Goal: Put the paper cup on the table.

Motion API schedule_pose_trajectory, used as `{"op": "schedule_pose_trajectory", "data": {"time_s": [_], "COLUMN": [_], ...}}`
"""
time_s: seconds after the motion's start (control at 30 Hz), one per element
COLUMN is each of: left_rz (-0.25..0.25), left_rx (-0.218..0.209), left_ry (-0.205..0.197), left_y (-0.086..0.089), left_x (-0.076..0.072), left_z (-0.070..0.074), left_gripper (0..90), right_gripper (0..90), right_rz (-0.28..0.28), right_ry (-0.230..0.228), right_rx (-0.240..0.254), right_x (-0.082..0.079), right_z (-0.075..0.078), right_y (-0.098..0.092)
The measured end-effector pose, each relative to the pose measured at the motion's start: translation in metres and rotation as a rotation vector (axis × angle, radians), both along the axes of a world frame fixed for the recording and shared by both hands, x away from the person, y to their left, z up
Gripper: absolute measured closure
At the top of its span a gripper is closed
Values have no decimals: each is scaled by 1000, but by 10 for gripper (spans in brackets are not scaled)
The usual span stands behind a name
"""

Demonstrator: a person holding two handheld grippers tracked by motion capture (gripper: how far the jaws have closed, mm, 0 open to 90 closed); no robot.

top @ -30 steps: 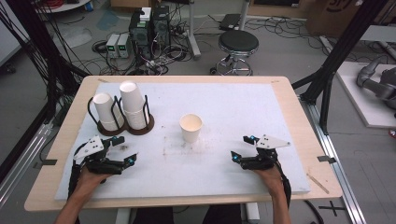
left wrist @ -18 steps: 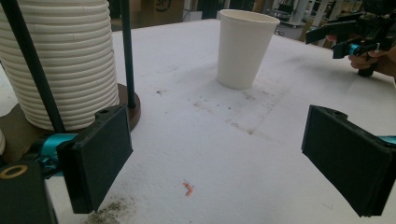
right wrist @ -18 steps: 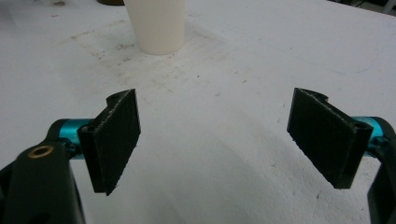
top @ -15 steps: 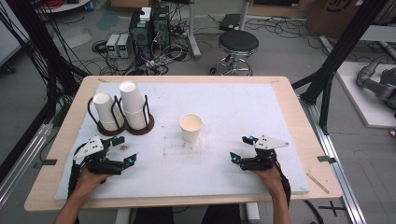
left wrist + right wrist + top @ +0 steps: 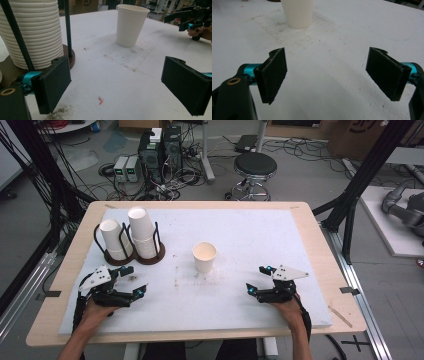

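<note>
So the single paper cup (image 5: pixel 204 256) stands upright and open-end-up a bit left of the middle of the frame in the high view, on the white mat (image 5: pixel 300 250) that covers the wooden counter (image 5: pixel 320 235). Nothing touches it.

The left gripper (image 5: pixel 134 281) sits in the lower left of the high view, resting low over the mat with its fingers spread wide and nothing between them. In the left gripper view the cup (image 5: pixel 131 25) stands at the top middle, well apart from the fingers (image 5: pixel 52 83), and the ribbed stack of cups (image 5: pixel 32 32) in its dark wire holder fills the upper left, just beside the left finger.

The right gripper (image 5: pixel 257 279) is in the lower right of the high view, a hand (image 5: pixel 290 309) behind it, also wide open and empty. In the right gripper view the cup's base (image 5: pixel 297 13) shows at the top, left of center, with bare scuffed mat between the fingers (image 5: pixel 273 75).

At the left of the high view, 2 cup stacks (image 5: pixel 131 237) stand upside down in holders on brown round bases, near the left gripper and apart from the single cup. A stool (image 5: pixel 255 167) stands on the floor beyond the counter.
</note>
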State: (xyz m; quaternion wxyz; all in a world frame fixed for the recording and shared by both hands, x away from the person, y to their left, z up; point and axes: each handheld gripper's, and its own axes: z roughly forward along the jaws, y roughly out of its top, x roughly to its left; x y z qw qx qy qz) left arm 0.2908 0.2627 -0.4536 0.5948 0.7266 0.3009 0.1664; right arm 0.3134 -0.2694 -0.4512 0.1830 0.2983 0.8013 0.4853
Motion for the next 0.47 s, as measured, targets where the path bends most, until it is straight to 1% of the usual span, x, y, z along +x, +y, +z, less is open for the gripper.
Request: {"op": "schedule_pose_trajectory", "data": {"time_s": [0.23, 0.37, 0.47], "left_rz": [0, 2, 4], "left_rx": [1, 0, 2], "left_ry": [0, 5, 8], "left_y": [0, 0, 0], "left_x": [0, 0, 1], "left_z": [0, 0, 0], "left_gripper": [88, 88, 87], "right_gripper": [179, 179, 179], "right_rz": [1, 2, 6], "right_ry": [0, 12, 5], "right_rx": [4, 5, 6], "right_x": [0, 1, 1], "right_z": [0, 0, 0], "right_y": [0, -1, -1]}}
